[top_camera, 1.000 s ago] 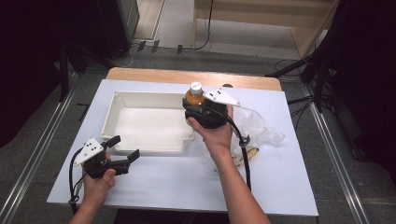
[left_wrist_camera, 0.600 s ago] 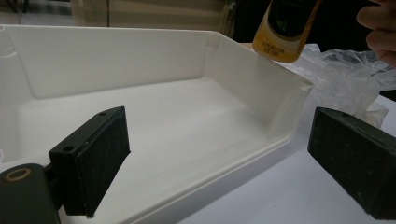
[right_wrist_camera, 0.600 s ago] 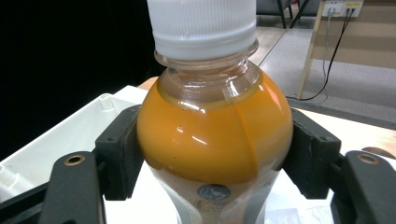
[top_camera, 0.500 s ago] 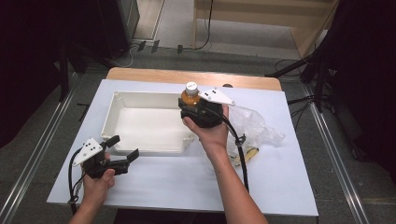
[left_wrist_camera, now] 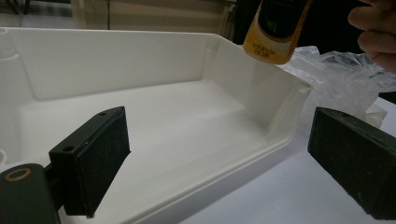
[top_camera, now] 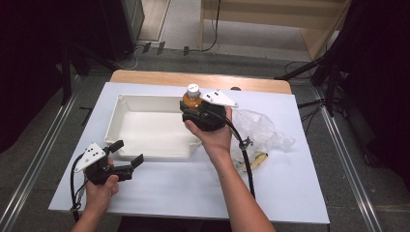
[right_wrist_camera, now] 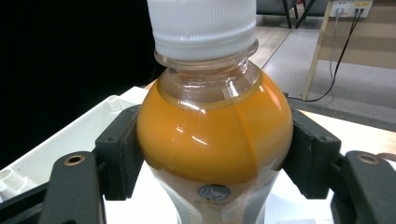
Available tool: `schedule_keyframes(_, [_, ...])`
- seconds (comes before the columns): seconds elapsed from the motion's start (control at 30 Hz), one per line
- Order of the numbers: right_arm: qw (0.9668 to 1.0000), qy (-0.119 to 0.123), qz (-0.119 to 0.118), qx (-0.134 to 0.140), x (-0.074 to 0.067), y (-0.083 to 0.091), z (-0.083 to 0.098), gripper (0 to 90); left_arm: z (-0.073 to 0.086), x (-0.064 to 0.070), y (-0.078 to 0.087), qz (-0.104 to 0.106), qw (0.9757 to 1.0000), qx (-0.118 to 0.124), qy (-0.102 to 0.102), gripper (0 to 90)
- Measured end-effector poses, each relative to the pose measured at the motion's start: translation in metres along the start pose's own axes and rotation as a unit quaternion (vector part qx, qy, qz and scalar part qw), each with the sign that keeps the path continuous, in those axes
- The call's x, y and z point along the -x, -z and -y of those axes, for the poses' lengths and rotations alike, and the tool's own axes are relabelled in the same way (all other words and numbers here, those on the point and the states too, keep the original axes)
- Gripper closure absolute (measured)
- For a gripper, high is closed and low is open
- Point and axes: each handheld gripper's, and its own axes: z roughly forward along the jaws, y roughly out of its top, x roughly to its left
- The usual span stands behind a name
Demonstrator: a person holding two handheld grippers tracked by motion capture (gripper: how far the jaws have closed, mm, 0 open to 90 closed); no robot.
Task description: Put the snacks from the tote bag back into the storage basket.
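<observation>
Gripping the orange-juice bottle (right_wrist_camera: pixel 212 140) around its bulging shoulder, the right gripper (top_camera: pixel 205 113) held it upright, its long axis vertical and the white cap (top_camera: pixel 193 89) on top, above the near right corner of the white plastic tray (top_camera: pixel 126 104). That relation seemed to decide the coming move: the tray's open floor lay below and to the left of the bottle, so I judged a short carry leftward and a straight lowering would set it inside, with the bottle's base having to clear the tray's right wall. The jaws were clamped on the bottle from both sides, each pad pressed against the plastic. The left gripper (top_camera: pixel 126 155) sat low on the bench at the tray's near left edge, its jaws wide apart with nothing between them, and looked well placed to steady the tray; the right hand was plainly nearer to the bottle. The left gripper view showed the bottle's yellow label end (left_wrist_camera: pixel 275 35) hanging over the tray's corner with air beneath it, and the tray bare inside. The right gripper view showed the grip itself and the liquid level just under the neck. Beyond the tray's right side, the high view showed a crumpled clear plastic bag (top_camera: pixel 263 128) on the bench.
</observation>
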Motion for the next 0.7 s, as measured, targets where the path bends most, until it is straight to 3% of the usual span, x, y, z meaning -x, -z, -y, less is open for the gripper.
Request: schedule_keyframes(0.7, [0.9999, 0.001, -0.008, -0.007, -0.0057, -0.0092, 0.0048, 30.8, -0.0001, -0.0012, 0.0006, 0.001, 1.0000, -0.001, 0.000, 5.3])
